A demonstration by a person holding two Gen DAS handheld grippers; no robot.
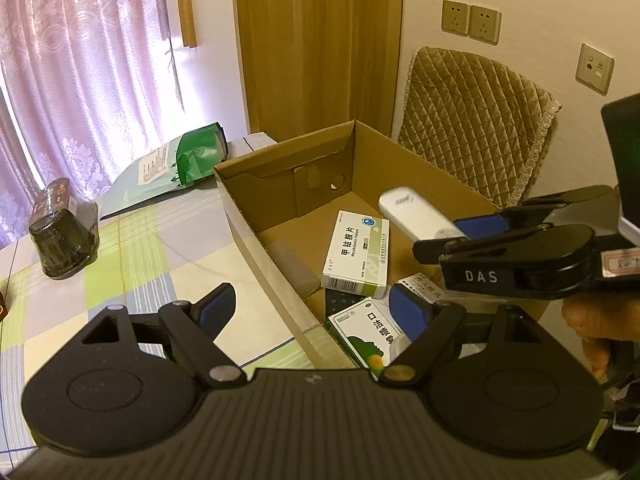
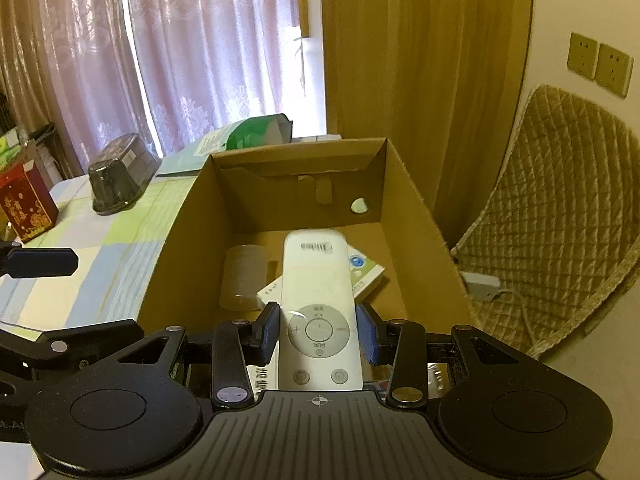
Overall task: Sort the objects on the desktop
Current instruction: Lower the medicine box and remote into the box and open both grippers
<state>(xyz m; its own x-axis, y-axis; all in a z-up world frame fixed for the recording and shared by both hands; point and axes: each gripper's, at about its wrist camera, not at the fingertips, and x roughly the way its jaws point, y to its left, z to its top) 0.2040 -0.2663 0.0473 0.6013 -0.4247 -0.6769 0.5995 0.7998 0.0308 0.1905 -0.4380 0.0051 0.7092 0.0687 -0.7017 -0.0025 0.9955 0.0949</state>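
Right tongs (image 2: 320, 334), held above the open brown cardboard box (image 2: 420, 216): the two blue-padded fingers (image 2: 269, 330) are closed against the long sides of a white rectangular remote control (image 2: 316, 300), near its round button ring. The remote points forward and hangs over the box interior; its far end appears slightly blurred. In the left wrist view the same remote (image 1: 416, 216) projects from the right tongs (image 1: 460, 236) above the far right part of the box.

Left tongs (image 1: 320, 304): fingers spread wide, nothing between them. One finger lies over the checked pastel cloth of the bench (image 1: 152, 248), the other over the box interior, with the near box wall between them.

Box contents: a white-and-green medicine carton (image 1: 356, 256) lying flat on the floor of the box, a second green-and-white carton (image 1: 368, 336) nearer the camera, and a pale cylindrical roll (image 2: 244, 276) lying against the left wall.

On the bench, left of the box: a dark wrapped tapered container (image 1: 64, 236), a green-and-white paper bag (image 1: 192, 160) lying flat, and a red decorated box (image 2: 26, 204) at the bench edge. A chair with a quilted tan cover (image 1: 476, 120) stands behind the box.
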